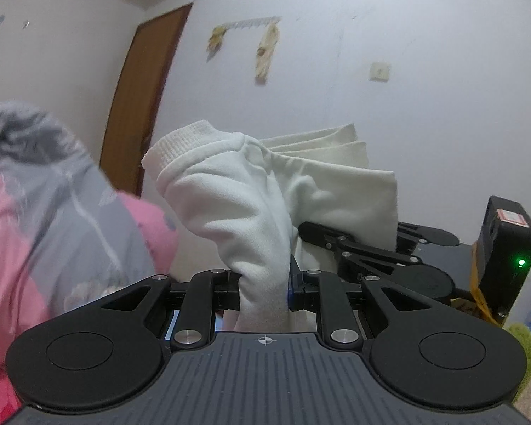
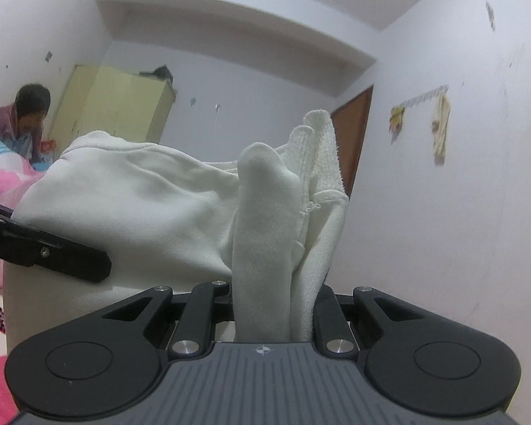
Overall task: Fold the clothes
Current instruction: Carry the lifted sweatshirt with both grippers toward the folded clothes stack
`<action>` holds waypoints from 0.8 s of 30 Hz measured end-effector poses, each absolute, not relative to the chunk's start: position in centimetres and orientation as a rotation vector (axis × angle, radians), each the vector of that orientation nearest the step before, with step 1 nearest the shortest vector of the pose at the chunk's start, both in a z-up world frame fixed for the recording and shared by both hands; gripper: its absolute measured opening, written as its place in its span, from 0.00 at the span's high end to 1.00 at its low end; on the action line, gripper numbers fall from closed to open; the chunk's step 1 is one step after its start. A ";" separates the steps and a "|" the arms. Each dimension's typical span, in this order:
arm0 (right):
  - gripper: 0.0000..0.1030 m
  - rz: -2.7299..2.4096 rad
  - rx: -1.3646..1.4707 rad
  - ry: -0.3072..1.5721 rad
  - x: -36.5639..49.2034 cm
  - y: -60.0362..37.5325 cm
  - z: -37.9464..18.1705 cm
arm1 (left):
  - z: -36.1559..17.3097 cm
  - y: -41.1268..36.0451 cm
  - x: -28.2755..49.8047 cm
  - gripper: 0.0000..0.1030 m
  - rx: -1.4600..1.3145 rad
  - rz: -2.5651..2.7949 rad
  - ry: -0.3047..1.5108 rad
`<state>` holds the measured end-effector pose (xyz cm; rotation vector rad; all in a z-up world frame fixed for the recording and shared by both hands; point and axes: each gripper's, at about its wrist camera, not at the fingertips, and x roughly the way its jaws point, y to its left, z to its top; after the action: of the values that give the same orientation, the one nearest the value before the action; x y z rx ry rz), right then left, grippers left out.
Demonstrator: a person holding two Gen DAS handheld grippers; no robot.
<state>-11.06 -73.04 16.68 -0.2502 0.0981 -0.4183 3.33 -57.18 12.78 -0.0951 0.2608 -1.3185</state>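
Note:
A white fleece garment (image 1: 237,198) with a ribbed cuff rises up in front of the left wrist camera. My left gripper (image 1: 264,292) is shut on a bunched part of it. In the right wrist view the same white garment (image 2: 131,205) hangs bunched, with a ribbed hem sticking up at the top, and my right gripper (image 2: 270,308) is shut on a thick fold of it. Both grippers are lifted and point toward the walls. The right gripper (image 1: 389,258) shows at the right of the left view, close beside mine, with white cloth running into it.
A pink and grey bedspread (image 1: 53,212) fills the left. A brown door (image 1: 141,106) and a wall hook rack (image 1: 255,23) stand behind. A person (image 2: 21,117) leans over the bed near a yellow wardrobe (image 2: 116,106). The left gripper's arm (image 2: 46,251) crosses at lower left.

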 end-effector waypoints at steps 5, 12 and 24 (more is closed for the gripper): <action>0.84 -0.359 -0.211 0.185 -7.2 -76.3 14.1 | 10.8 -59.4 7.2 0.83 -0.101 -1.284 0.353; 0.84 -0.237 -0.174 0.323 -1.1 -79.1 10.9 | 7.7 -60.1 12.0 0.83 -0.147 -1.220 0.481; 0.44 -0.459 0.256 0.327 2.2 -88.5 7.7 | 3.7 -58.8 21.1 0.45 -0.385 -1.124 0.833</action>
<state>2.21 -88.50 7.71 0.2564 0.3273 -0.4588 21.12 -58.83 3.69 -0.3850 0.8330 -1.1238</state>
